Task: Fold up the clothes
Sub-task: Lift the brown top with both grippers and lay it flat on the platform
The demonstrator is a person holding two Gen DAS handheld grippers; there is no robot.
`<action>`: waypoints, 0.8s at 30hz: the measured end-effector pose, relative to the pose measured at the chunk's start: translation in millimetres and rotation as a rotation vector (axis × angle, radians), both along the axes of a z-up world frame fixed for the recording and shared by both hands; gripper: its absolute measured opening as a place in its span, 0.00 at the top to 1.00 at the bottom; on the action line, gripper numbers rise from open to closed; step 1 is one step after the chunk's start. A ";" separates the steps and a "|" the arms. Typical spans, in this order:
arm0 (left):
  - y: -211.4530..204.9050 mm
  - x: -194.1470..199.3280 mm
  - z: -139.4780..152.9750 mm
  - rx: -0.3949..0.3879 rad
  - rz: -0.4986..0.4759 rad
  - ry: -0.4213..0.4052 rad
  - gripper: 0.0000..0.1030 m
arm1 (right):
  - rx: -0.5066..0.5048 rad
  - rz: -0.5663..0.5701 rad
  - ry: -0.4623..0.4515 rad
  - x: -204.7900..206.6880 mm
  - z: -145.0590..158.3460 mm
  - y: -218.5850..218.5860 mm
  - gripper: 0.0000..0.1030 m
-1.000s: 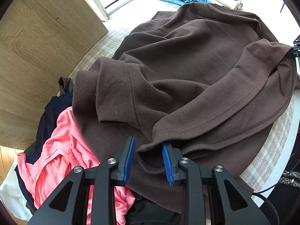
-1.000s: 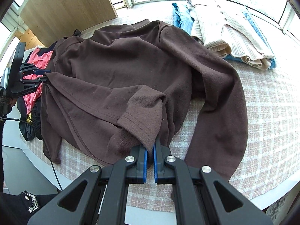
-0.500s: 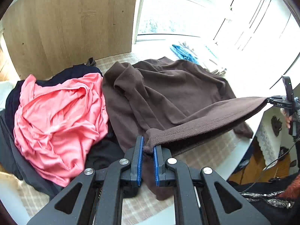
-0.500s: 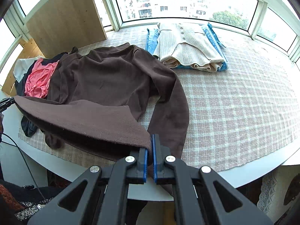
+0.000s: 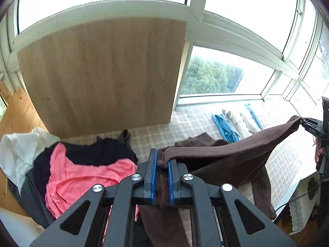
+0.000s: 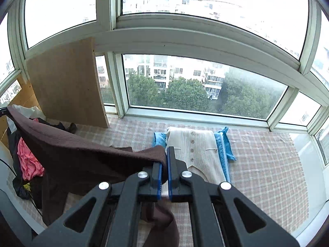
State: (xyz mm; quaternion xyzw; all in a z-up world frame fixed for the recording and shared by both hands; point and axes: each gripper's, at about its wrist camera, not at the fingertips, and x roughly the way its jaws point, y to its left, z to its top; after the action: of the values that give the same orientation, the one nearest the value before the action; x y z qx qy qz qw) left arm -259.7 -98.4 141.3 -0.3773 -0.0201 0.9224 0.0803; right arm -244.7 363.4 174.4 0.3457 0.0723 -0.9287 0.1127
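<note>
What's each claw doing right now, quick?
Left claw: shut on the brown top.
Right claw: shut on the same brown top, at its other end.

Glazed balcony or sunroom of a high-rise flat, ringed by white-framed windows [image 6: 205, 30] looking out on apartment blocks [image 6: 170, 68] and treetops. Laid with a checked cloth [image 6: 263, 164], holding folded clothes [image 6: 197, 150], a heap of unfolded laundry [image 5: 82, 173] and a wooden panel [image 5: 102, 74].

Brown sweater [image 5: 226, 156] — matt, fuzzy fleece; board [image 5: 98, 78] — smooth pale wood
</note>
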 end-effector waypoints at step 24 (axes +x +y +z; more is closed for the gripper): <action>77.1 253.4 -316.5 -0.001 -0.115 -0.479 0.91 | -0.033 0.072 -0.604 193.6 -310.1 82.2 0.96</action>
State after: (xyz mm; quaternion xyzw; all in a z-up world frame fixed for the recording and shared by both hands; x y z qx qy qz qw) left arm -6.2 -21.3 -175.2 -0.5860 -0.0168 0.8004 0.1254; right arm -51.1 445.5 -135.7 0.6016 0.0324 -0.7804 0.1674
